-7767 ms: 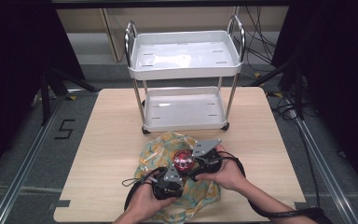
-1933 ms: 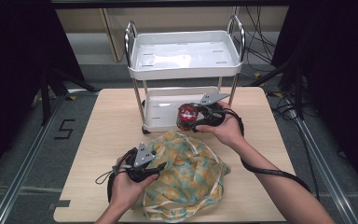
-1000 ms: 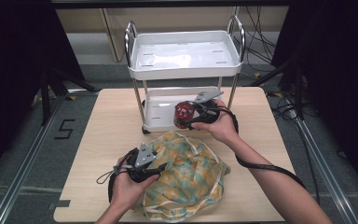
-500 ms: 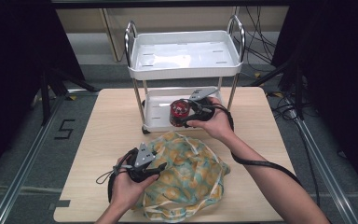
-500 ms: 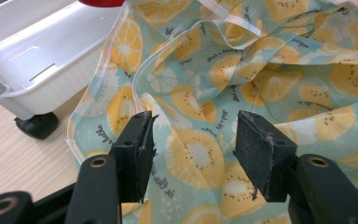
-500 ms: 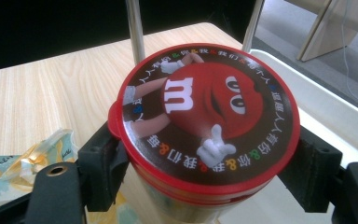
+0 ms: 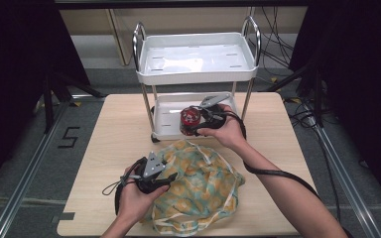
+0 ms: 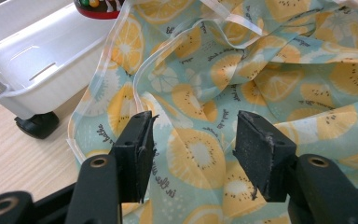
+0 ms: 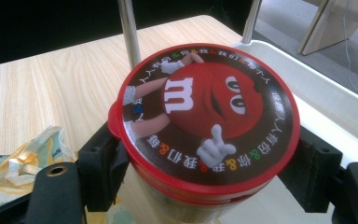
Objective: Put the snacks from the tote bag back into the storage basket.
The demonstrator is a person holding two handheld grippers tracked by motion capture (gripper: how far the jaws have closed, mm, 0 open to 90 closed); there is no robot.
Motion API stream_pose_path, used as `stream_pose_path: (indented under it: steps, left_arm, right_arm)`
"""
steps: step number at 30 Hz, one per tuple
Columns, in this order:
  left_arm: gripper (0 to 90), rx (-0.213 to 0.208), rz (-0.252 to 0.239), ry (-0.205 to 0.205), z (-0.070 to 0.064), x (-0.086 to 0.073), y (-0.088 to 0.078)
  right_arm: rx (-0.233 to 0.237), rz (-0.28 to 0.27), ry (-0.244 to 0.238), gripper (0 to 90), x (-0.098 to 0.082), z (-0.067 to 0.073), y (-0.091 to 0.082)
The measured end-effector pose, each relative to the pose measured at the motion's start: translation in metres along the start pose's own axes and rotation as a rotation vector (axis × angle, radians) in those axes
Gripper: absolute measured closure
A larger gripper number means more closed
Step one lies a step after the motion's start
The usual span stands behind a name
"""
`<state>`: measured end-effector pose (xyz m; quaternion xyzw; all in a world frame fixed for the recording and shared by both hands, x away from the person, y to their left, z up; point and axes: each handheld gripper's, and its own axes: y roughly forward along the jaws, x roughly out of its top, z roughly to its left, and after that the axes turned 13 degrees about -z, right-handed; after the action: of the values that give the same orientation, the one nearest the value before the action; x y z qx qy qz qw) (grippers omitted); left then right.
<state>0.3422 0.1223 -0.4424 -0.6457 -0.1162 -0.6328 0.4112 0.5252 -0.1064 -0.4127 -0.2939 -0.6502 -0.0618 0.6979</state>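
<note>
Shifted leftward since a second ago, right claw [image 7: 194, 120] clamped on upright red-lidded candy jar [image 7: 189, 119] over white cart's lower tray [image 7: 164, 112], straight below; left claw [image 7: 162, 179] gaping over citrus-print bag [image 7: 203, 186].

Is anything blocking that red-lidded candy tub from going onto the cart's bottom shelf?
Nothing visible does. The right tool holds the tub right at the front edge of the cart's lower shelf, which looks bare. The cart's legs stand to either side, and the bag lies nearer the person, out of the way.
</note>
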Motion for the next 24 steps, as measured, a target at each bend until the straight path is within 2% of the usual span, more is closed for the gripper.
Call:
stream_pose_path:
  steps: [3, 4, 5, 7, 8, 9, 10, 11, 12, 13, 14, 15, 16, 17, 20, 21, 22, 23, 24]
  left_arm:
    - [46.3, 0.002, 0.000, -0.007, -0.001, 0.000, 0.000]
    - [46.4, -0.004, 0.006, 0.013, 0.001, 0.000, -0.001]
    - [46.4, 0.002, 0.000, 0.000, 0.000, 0.000, 0.000]
    - [46.4, -0.004, 0.003, 0.008, 0.001, 0.000, -0.001]
    - [46.4, 0.000, 0.002, -0.010, 0.000, 0.000, -0.001]
    - [46.4, -0.003, 0.000, -0.010, 0.000, 0.000, -0.001]
    - [46.4, -0.004, 0.001, -0.002, 0.000, 0.000, -0.002]
    - [46.4, 0.003, -0.002, -0.019, -0.001, 0.000, -0.001]
    - [46.4, -0.001, 0.000, 0.005, 0.001, 0.000, -0.002]
    - [46.4, -0.004, 0.001, 0.008, 0.001, 0.000, -0.001]
    - [46.4, 0.001, 0.000, -0.013, 0.000, -0.001, -0.001]
    - [46.4, 0.003, 0.000, -0.006, 0.000, 0.000, -0.001]
    - [46.4, 0.007, 0.001, -0.009, -0.001, 0.000, -0.001]
    - [46.4, 0.000, 0.007, -0.003, 0.000, 0.000, -0.001]
    - [46.4, 0.002, 0.005, -0.006, -0.001, 0.000, -0.001]
    - [46.4, 0.006, -0.001, -0.005, -0.001, 0.000, -0.001]
    - [46.4, 0.003, -0.001, 0.004, 0.000, 0.000, 0.000]
    - [46.4, 0.002, -0.001, 0.004, 0.000, 0.000, 0.000]
    - [46.4, 0.000, -0.002, 0.003, 0.000, 0.000, 0.000]
  right_arm:
    - [0.003, 0.011, 0.002, 26.4, 0.000, 0.000, 0.002]
    - [-0.002, 0.013, -0.006, 26.4, 0.000, -0.001, 0.003]
    - [-0.006, 0.008, -0.012, 26.4, 0.001, 0.000, 0.005]
    - [-0.010, 0.009, -0.029, 26.4, 0.003, 0.000, 0.008]
    - [-0.004, 0.011, -0.028, 26.4, 0.004, 0.000, 0.009]
    - [0.000, 0.011, -0.032, 26.4, 0.005, 0.000, 0.010]
    - [0.005, 0.005, -0.020, 26.4, 0.006, 0.000, 0.010]
    - [0.009, 0.005, -0.018, 26.4, 0.006, 0.000, 0.011]
    - [0.006, 0.010, -0.009, 26.4, 0.005, 0.000, 0.011]
    - [0.001, 0.009, -0.011, 26.4, 0.004, 0.000, 0.012]
    - [0.012, 0.009, -0.012, 26.4, 0.002, -0.002, 0.014]
    - [0.019, 0.012, -0.004, 26.4, 0.002, -0.002, 0.014]
    - [-0.004, 0.015, -0.005, 26.4, 0.001, -0.001, 0.014]
    - [0.015, 0.015, -0.003, 26.4, 0.000, -0.003, 0.016]
    - [0.004, 0.023, 0.008, 26.4, 0.000, -0.004, 0.017]
    - [-0.005, 0.029, 0.034, 26.4, -0.001, -0.002, 0.017]
    - [0.010, 0.020, 0.007, 26.4, -0.001, -0.006, 0.019]
    - [-0.002, 0.030, 0.037, 26.4, -0.001, -0.003, 0.018]
    - [-0.008, 0.034, 0.037, 26.4, -0.002, -0.004, 0.019]
